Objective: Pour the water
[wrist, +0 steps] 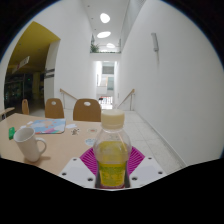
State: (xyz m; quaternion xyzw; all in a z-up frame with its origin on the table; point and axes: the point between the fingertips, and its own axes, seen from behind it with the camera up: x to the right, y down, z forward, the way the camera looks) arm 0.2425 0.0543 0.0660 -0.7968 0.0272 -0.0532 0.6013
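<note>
While fingers (112,166) clamp it, bottle (111,150) stands between them

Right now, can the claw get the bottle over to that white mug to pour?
Probably yes. The claw is shut on the bottle, and the white mug stands off to one side on the table, with nothing visible between them.

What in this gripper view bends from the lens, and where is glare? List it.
Gripper view: walls and table edge bow outward, fisheye style; ceiling lights blow out white; the bottle, between the pink pads and just ahead of the white mug, looks soft; no harsh shadows.
</note>
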